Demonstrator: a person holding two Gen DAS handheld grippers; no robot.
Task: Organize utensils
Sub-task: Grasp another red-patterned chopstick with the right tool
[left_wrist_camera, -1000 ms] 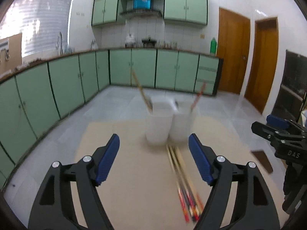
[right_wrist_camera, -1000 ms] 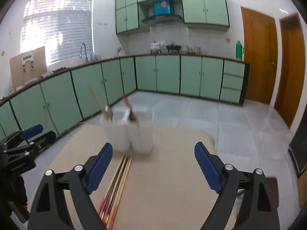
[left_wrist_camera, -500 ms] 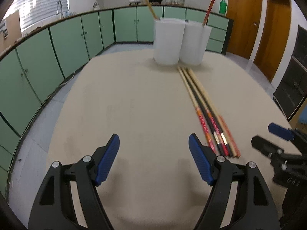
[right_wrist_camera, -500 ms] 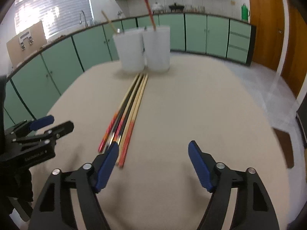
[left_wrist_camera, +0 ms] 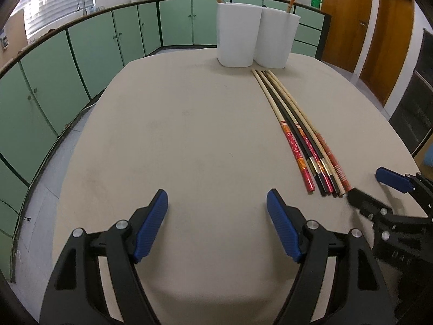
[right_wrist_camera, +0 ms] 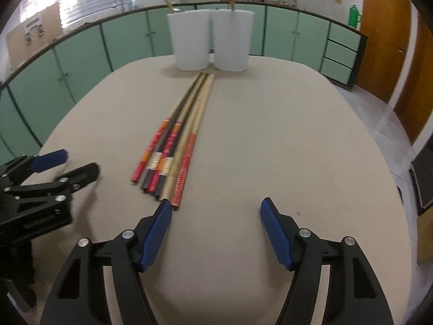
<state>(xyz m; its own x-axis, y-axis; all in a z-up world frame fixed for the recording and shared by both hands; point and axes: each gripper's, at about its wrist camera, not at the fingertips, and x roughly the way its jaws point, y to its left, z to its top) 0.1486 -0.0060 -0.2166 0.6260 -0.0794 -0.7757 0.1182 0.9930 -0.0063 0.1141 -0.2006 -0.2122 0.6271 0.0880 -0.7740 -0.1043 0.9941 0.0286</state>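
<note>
Step in hand: as I judged it, picking the first chopstick from the row on the worktop [left_wrist_camera: 189,135], nothing having been lifted yet.
Chopsticks: a tight bundle of chopsticks [right_wrist_camera: 178,140] lay side by side, touching, on the beige worktop, thin tips towards the two white cups [right_wrist_camera: 211,40], decorated butt ends nearest the cameras.
Cups: they stood touching at the far edge; the left cup [left_wrist_camera: 236,35] held one plain wooden stick, the right cup [left_wrist_camera: 277,39] a red-patterned one, which suggested sorting by kind.
Right gripper [right_wrist_camera: 216,211]: jaws were wide apart and empty, low over the worktop; the left blue pad [right_wrist_camera: 158,233] sat just beside the butt of the outermost red-ended chopstick [right_wrist_camera: 185,170].
Left gripper [left_wrist_camera: 216,203]: jaws spread, holding nothing, over bare worktop well left of the bundle.
How to do it well: probably shift the right gripper leftward so a single butt end sits between the pads, then close on that alone; the sticks lay packed, so a careless squeeze could catch two.
Risk: round sticks would likely roll and scatter if nudged sideways.
Placement: likely match the pattern to the cup, tip down.
</note>
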